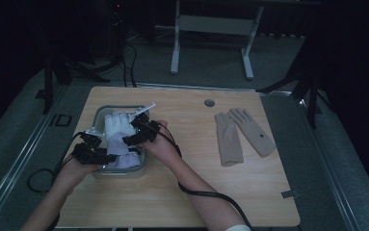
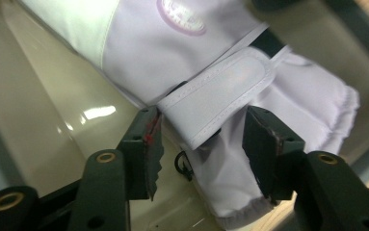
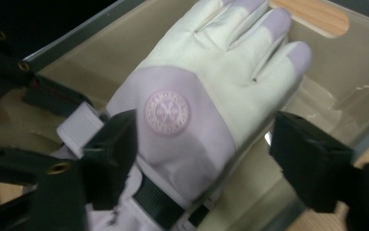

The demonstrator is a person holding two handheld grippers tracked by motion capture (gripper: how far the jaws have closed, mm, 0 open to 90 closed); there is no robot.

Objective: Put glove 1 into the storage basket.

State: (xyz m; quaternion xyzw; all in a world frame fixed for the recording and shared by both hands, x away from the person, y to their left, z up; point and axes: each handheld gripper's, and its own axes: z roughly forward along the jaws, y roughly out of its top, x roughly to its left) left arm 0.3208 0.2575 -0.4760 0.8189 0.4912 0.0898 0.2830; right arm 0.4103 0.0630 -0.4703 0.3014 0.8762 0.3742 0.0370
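On the left part of the wooden worktop [image 1: 182, 192] I see a grey bin [image 1: 98, 111], and inside it lies a white and pale-lilac glove [image 1: 116, 132]. Its fingers point away from me, and its cuff lies at the near end of the bin.

My left hand-held gripper [image 1: 106, 156] is at the near left corner of the bin. In the left gripper view its jaws are released and stand one on each side of the glove's wrist strap [image 2: 220, 94], without pressing it. This view shows me the stitched strap and the gathered cuff [image 2: 312, 115] very close, and also the shiny beige inner floor of the bin; these details are too small in the high view.

My right hand-held gripper [image 1: 136, 129] hangs over the middle of the bin, above the glove. In the right gripper view its jaws are wide apart, with the back of the glove between them, and I cannot tell if they touch the fabric. Here I can see a round embossed badge [image 3: 167, 112] on the lilac part and the cream-coloured fingers [image 3: 235, 33], with lilac on some fingertips.

Further right on the worktop, well apart from the bin, two beige gloves [image 1: 242, 137] lie flat side by side, partly overlapping at the fingers.
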